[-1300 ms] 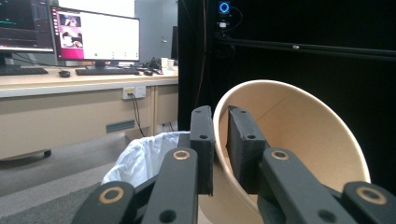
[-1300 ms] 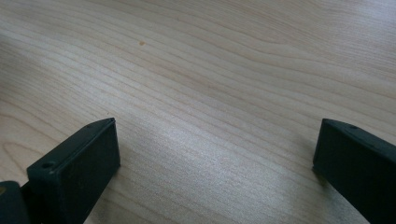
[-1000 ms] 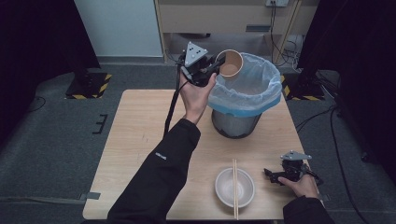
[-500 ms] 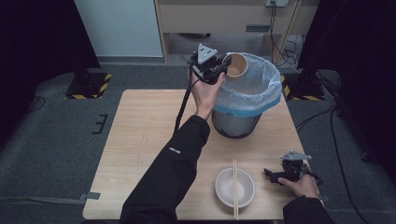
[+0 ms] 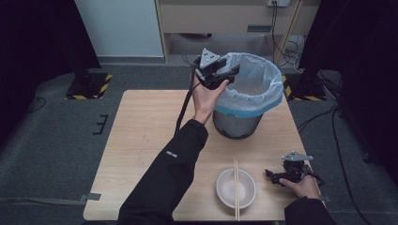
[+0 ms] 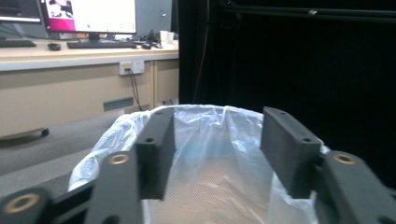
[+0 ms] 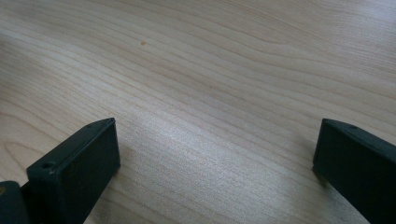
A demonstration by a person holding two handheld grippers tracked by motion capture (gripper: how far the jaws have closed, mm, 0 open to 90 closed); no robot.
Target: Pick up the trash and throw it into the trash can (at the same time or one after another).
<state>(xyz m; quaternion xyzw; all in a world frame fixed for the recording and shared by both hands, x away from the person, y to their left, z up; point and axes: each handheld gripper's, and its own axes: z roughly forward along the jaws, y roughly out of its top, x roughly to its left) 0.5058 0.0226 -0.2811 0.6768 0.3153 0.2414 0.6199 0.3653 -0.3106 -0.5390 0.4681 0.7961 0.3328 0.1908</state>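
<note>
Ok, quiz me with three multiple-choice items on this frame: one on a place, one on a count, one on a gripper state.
1. Where do the chopsticks lie?
A. across the white bowl
B. in the bin
C. on the floor

2. How many bowls are on the table?
A. one
B. two
C. three

3. How are the left gripper jaws, at the lined bin?
A. shut on a cup
B. apart, nothing between
C. shut on the liner

Key:
1 A, they span its rim.
2 A, a single white bowl.
3 B, the left gripper view shows a bare gap; they have just been opening.

Grey carpet floor [image 5: 56,140], wooden cabinet [image 5: 225,18] w/ monitor [image 6: 88,14], black curtains [image 5: 28,42].
</note>
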